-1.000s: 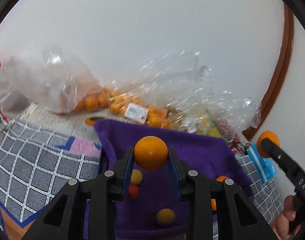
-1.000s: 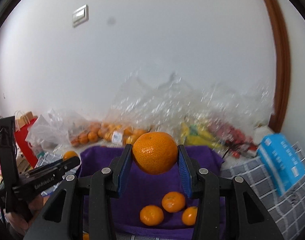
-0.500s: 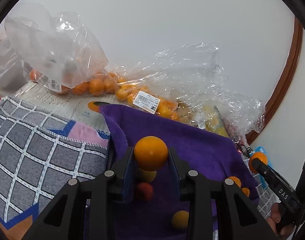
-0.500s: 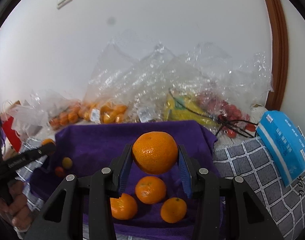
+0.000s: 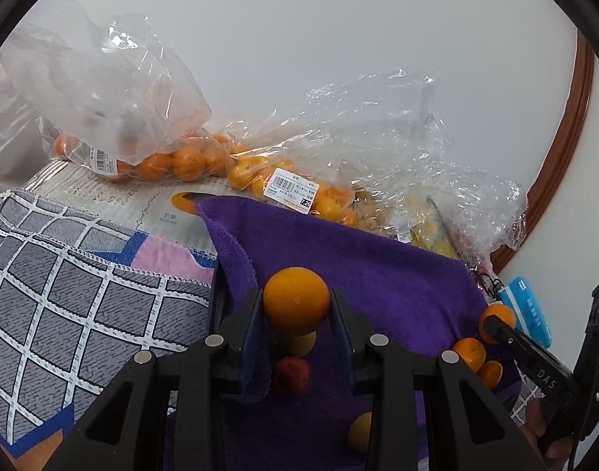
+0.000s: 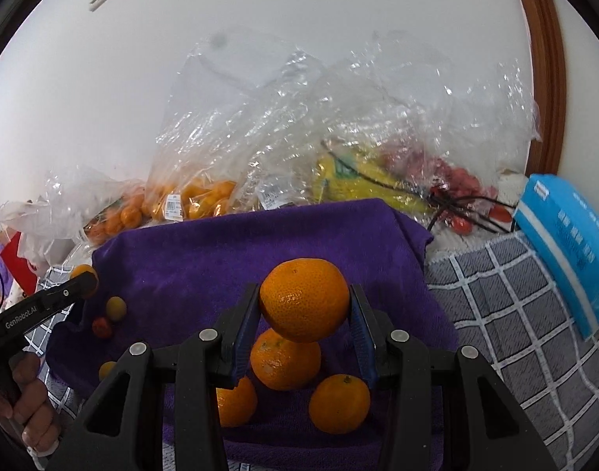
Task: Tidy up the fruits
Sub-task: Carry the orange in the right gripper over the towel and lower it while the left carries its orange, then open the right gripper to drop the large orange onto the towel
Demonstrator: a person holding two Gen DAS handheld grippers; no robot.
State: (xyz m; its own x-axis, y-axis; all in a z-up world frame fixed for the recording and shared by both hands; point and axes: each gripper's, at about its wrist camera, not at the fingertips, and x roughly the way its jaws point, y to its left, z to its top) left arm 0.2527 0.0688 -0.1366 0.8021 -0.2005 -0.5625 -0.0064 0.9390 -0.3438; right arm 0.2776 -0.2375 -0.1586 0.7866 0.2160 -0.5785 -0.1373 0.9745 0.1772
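A: Holding fruit in both. Left gripper clamps a small smooth orange; right gripper clamps a mandarin, above three mandarins on the purple towel.

B: Step?

A: Placing, I'd say. Next: lower, part the jaws beside like fruit (small ones lie below the left jaws).

B: Axis?

A: Near-round; none to tell.

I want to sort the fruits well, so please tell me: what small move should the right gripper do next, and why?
Probably lower the right gripper a little and to the side, then open. It is shut on a mandarin above the purple towel, where three mandarins already lie together just beneath, so a free spot beside them seems the fitting place.
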